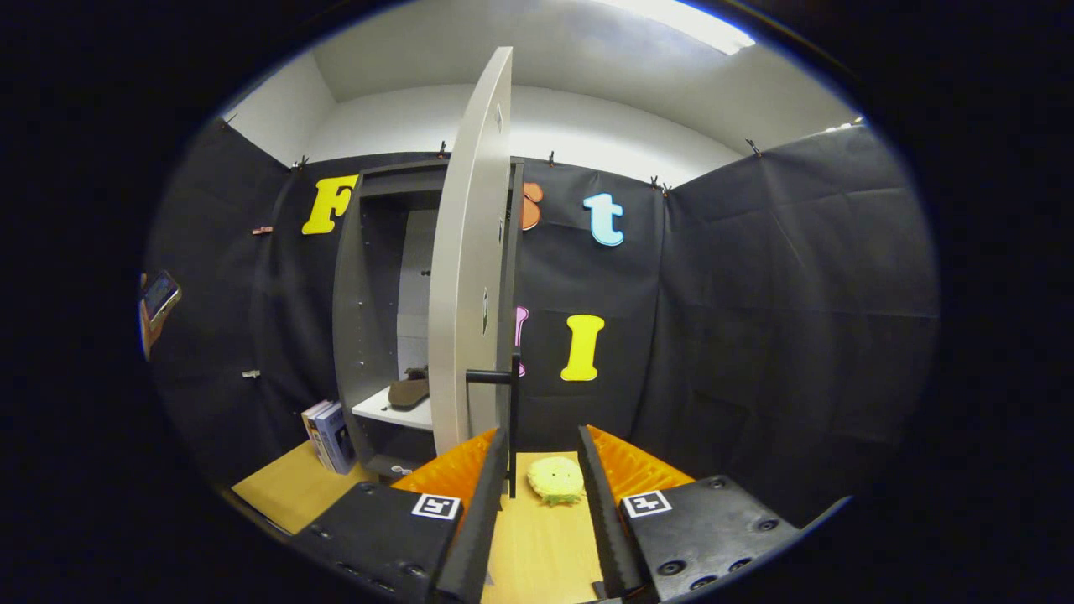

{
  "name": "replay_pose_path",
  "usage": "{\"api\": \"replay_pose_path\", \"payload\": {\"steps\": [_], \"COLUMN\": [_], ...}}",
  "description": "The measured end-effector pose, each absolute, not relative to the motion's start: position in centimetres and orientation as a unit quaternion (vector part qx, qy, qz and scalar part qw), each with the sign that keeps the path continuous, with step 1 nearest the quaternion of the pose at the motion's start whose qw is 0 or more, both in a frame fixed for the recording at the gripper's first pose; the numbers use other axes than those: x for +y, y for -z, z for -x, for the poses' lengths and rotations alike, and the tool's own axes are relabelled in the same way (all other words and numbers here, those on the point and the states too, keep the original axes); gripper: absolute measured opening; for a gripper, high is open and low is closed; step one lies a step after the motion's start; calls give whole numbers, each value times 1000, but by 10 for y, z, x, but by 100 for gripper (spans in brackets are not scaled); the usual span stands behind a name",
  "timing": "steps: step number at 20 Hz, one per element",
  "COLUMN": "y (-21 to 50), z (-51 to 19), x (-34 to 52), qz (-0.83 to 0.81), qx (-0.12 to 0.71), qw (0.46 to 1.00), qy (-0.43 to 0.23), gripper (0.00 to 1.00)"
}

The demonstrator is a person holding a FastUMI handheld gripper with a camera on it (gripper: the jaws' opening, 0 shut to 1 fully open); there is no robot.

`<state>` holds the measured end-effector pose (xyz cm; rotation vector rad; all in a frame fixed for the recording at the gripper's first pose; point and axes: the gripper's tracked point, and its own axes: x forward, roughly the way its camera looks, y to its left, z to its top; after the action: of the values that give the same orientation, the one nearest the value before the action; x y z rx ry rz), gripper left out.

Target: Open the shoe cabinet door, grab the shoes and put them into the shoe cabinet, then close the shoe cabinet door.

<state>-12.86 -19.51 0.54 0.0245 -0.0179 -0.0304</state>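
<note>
The grey shoe cabinet [361, 277] stands ahead and slightly left, with its pale door [466, 277] swung open toward me and seen almost edge-on. A brown shoe [409, 391] lies on the white shelf [388, 412] inside. The door's black bar handle [513, 403] hangs upright right at the tip of my left finger, just inside the gap. My gripper [541, 433] is open, with its fingers apart on either side of that gap and only the left one near the handle.
A round yellow-green soft thing [555, 480] lies on the wooden table [537, 545] between my fingers. Some boxed items [329, 436] lean against the cabinet's left foot. A hand holding a phone [157, 299] shows far left. Black cloth walls close the booth.
</note>
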Motion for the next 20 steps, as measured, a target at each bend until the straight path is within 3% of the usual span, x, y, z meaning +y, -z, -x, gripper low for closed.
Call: {"api": "replay_pose_path", "payload": {"steps": [2,5,11,20], "y": [-4,9,57,242], "z": [144,159,148,109], "x": [-182,-148,-55,59], "qz": [-15,-12,-23,-40], "qx": [-3,3,48,265], "qw": [1000,1000,993,950], "qy": [5,-27,-104,-162], "gripper": [65,99,99,99]}}
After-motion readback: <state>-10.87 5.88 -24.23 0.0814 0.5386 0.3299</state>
